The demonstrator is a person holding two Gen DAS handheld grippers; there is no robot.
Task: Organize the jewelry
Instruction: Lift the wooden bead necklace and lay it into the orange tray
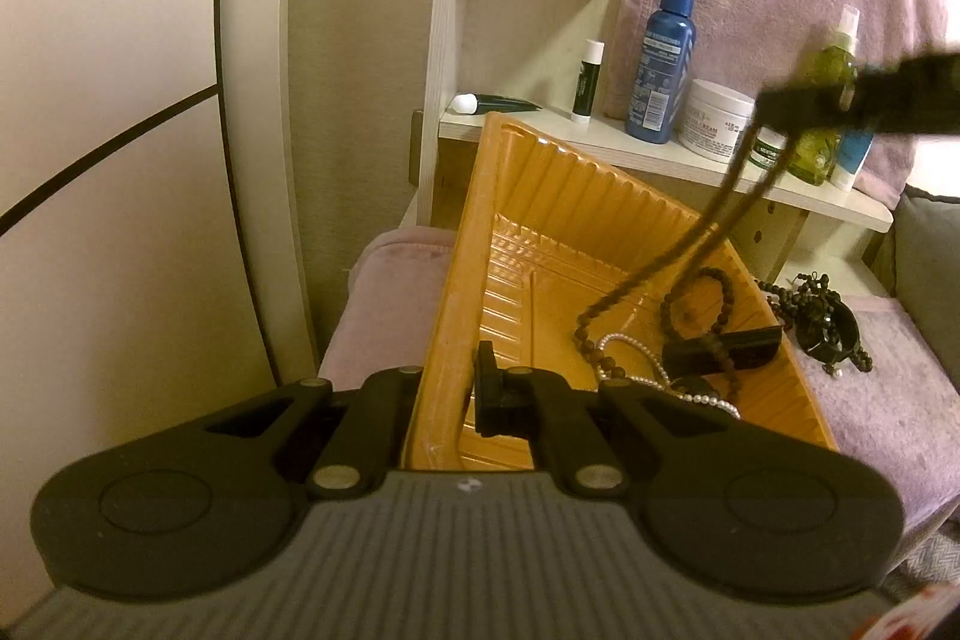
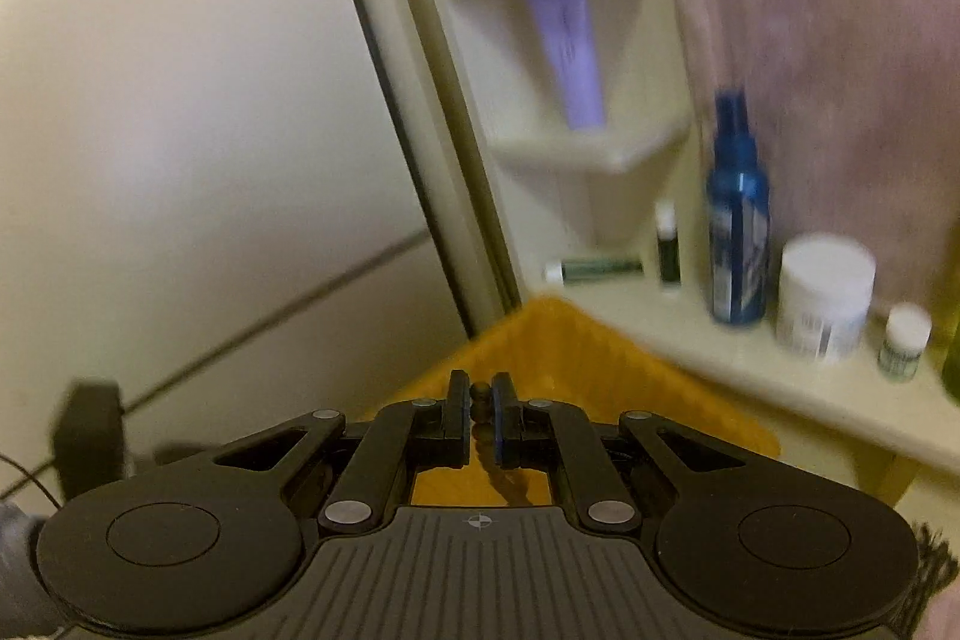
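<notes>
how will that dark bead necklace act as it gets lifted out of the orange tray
Likely floppy: the dark bead necklace hangs in two slack strands from the right gripper. It may swing, and its lower end, near the pearl strand in the orange tray, could snag.

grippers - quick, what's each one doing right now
Left gripper: shut on the rim of the orange tray.
Right gripper: shut on the dark bead necklace.
</notes>
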